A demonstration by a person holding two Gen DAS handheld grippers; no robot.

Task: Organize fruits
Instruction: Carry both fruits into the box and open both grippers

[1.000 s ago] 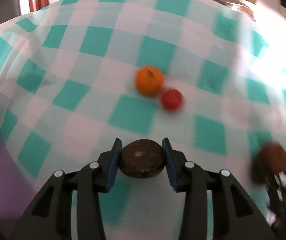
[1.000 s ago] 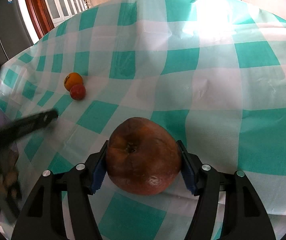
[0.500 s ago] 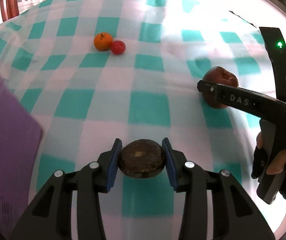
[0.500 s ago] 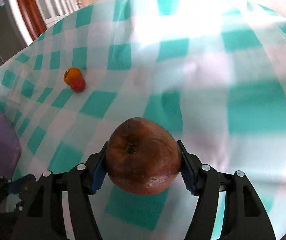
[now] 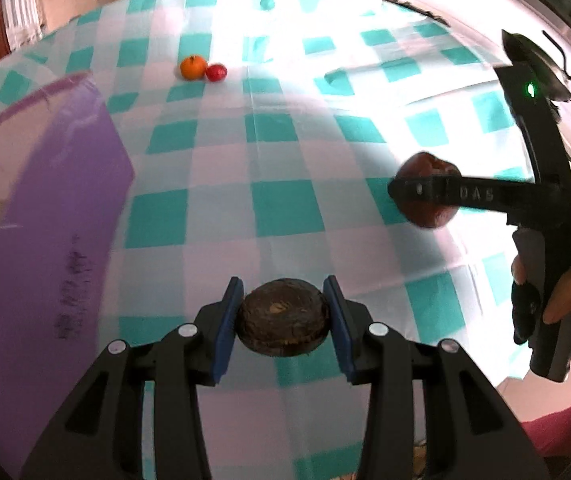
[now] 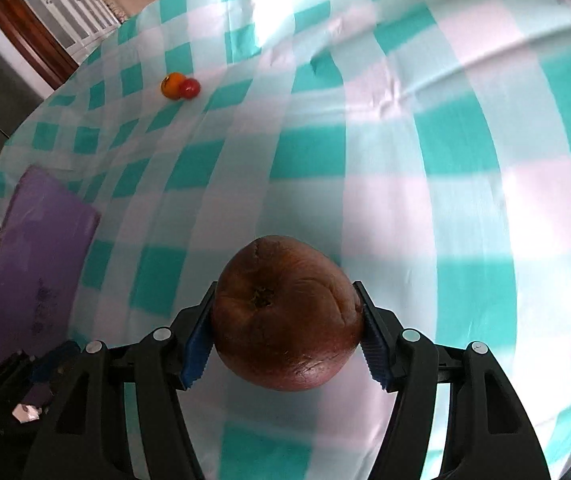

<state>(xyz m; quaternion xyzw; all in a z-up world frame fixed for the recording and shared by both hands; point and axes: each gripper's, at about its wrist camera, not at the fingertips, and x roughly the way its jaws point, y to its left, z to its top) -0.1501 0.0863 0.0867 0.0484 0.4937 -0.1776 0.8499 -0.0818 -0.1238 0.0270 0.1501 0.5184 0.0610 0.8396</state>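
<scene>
Left wrist view. Left gripper [image 5: 283, 316]: black frame, blue pads, clamped from both sides on a flat, round, dark brown fruit [image 5: 283, 326], held above the cloth. Teal-and-white checked tablecloth [image 5: 221, 184]: covers the whole table. Purple flat rectangular tray [image 5: 65, 216]: lies on the cloth at the left, faint print on its surface. Small round orange citrus fruit [image 5: 193, 68] and small red round fruit [image 5: 216, 72]: far side of the cloth, touching each other, well apart from both grippers. Right gripper [image 5: 425, 194]: enters from the right, black, green light lit on its body, shut on a large reddish-brown wrinkled round fruit [image 5: 429, 164], held by a gloved hand [image 5: 553, 304].

Right wrist view. Right gripper [image 6: 281, 340]: blue pads pressed against both sides of the reddish-brown fruit [image 6: 285, 316], stem hollow facing the camera. Tablecloth [image 6: 405, 160]: creased toward the far right. Orange fruit [image 6: 172, 85] and red fruit [image 6: 189, 88]: touching, far left. Purple tray [image 6: 41, 256]: left edge of the table.
</scene>
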